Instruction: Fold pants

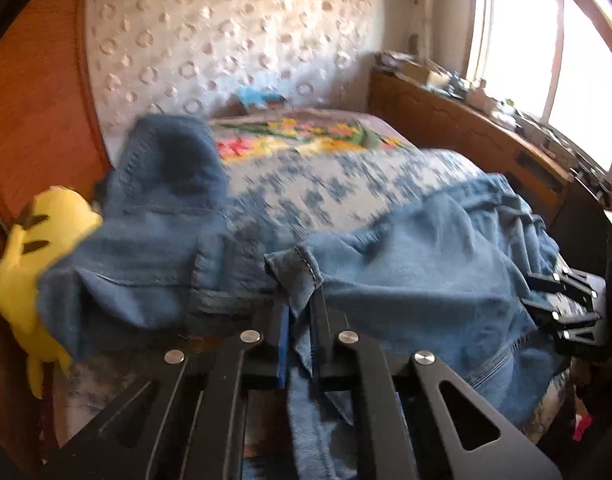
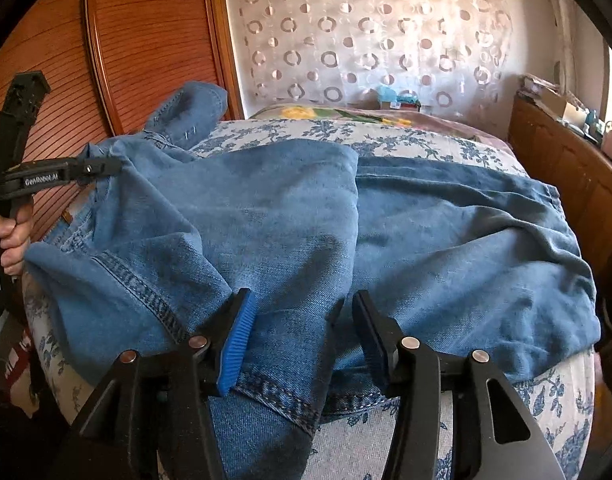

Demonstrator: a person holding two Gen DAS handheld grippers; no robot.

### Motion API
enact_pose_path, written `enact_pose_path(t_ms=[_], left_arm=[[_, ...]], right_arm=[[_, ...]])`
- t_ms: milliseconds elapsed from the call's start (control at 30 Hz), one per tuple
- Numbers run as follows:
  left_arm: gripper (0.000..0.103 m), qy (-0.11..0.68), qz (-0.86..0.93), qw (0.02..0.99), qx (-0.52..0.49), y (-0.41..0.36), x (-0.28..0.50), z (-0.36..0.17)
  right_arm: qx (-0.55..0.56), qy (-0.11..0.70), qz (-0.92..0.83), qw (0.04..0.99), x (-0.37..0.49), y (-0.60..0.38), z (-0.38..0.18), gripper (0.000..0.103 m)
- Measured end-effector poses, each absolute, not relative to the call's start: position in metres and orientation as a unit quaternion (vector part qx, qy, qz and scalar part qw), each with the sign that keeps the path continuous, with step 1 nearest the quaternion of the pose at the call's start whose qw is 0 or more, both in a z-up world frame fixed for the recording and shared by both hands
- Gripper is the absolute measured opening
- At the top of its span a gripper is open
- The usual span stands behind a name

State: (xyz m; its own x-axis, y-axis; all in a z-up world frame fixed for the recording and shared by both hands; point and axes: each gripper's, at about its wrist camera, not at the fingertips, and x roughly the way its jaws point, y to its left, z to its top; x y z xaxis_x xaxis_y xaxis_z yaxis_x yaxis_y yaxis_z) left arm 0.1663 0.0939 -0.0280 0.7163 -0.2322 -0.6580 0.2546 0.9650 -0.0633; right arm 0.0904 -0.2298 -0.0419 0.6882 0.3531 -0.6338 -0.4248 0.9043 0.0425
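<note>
Blue jeans [image 2: 266, 220] lie crumpled across the bed [image 2: 405, 140], one part folded over another. In the left wrist view my left gripper [image 1: 300, 312] is shut on a fold of the jeans [image 1: 405, 280] near a stitched hem. From the right wrist view that left gripper [image 2: 102, 168] pinches the cloth at the far left, and a hand [image 2: 10, 236] holds its handle. My right gripper [image 2: 302, 320] stands open over the near edge of the jeans. Denim lies between its blue pad [image 2: 236, 344] and its other finger, neither pressing on it. It also shows at the right edge as the right gripper [image 1: 561, 304].
A yellow plush toy [image 1: 30, 248] sits at the bed's left side by a wooden wardrobe [image 2: 146, 40]. A wooden ledge [image 1: 465, 128] with clutter runs along the right under a bright window [image 1: 545, 40]. A flowered blanket [image 1: 306, 136] lies at the far end.
</note>
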Motion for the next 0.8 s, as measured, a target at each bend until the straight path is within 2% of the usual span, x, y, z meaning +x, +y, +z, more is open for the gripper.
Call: enact_pose_path(t_ms=[233, 300, 367, 433, 800], left_arm=[[0.013, 0.358, -0.114, 0.926, 0.018, 0.108, 0.183, -0.009], [0.021, 0.367, -0.112, 0.923, 0.021, 0.108, 0.182, -0.013], [0.036, 0.373, -0.116, 0.920, 0.023, 0.106, 0.176, -0.019], [0.045, 0.379, -0.128, 0.916, 0.023, 0.103, 0.165, -0.025], [0.045, 0.400, -0.143, 0.904, 0.044, 0.074, 0.100, -0.059]], right_arm=[[-0.047, 0.328, 0.214, 0.919, 0.088, -0.227, -0.047, 0.055], [-0.044, 0.327, 0.213, 0.920, 0.087, -0.227, -0.047, 0.055], [-0.040, 0.325, 0.211, 0.921, 0.087, -0.228, -0.046, 0.055], [-0.038, 0.325, 0.210, 0.921, 0.085, -0.228, -0.044, 0.055], [-0.047, 0.314, 0.205, 0.926, 0.066, -0.230, -0.035, 0.055]])
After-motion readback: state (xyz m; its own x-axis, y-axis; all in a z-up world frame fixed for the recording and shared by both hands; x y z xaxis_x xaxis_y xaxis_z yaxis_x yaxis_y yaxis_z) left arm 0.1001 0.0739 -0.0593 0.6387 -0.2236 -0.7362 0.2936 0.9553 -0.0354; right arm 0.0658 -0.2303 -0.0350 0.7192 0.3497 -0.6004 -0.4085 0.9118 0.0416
